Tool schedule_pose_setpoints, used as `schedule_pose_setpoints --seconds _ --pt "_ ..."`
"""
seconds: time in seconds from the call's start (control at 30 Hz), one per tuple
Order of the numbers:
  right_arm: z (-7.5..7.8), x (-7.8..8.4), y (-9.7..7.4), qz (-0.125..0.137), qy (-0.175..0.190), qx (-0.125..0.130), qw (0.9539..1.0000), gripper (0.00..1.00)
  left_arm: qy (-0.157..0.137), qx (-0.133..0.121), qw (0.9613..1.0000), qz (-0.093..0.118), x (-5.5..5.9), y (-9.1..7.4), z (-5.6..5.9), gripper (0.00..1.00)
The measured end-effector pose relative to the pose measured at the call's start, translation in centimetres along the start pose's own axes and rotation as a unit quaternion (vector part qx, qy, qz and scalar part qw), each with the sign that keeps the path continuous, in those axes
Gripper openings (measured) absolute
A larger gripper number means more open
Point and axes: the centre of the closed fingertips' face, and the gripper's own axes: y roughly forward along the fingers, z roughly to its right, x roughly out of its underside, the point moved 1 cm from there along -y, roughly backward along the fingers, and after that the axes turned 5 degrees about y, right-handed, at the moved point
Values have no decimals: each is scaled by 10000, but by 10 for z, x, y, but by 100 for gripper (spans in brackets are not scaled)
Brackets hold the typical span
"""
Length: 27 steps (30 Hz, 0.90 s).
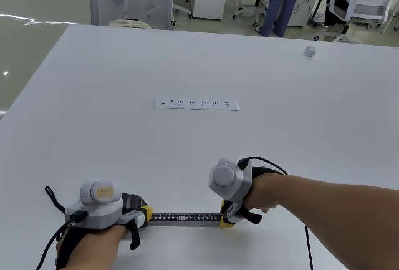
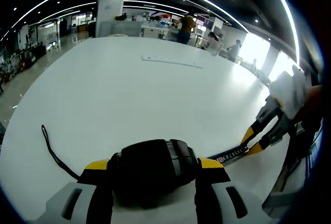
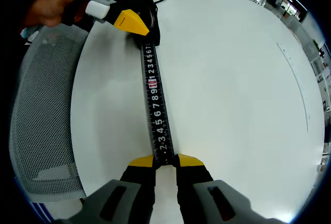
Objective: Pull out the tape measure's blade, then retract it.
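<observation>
Case: black rounded tape measure case (image 2: 150, 175), clamped between the yellow-tipped jaws of the left gripper (image 2: 153, 164). It rests on the white surface (image 1: 124, 126), well to the person's side of the flat white power strip (image 1: 196, 104).
Blade: black blade with white numerals (image 3: 154, 105), drawn out a short stretch and lying flat. Its tip is pinched shut in the right gripper (image 3: 165, 161).
Progress: the pull-out looks partly or fully made; retraction is left to do.
Obstacles: a small grey round object (image 1: 310, 51) sits beyond the power strip, to the right. Neither is near the blade's line.
</observation>
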Motion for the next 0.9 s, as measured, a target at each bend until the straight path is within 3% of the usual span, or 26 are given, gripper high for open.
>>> schedule_pose_setpoints --seconds 0.9 --pt "-2 -8 3 29 -31 -22 10000 14 -7 16 10000 21 0 -1 0 60"
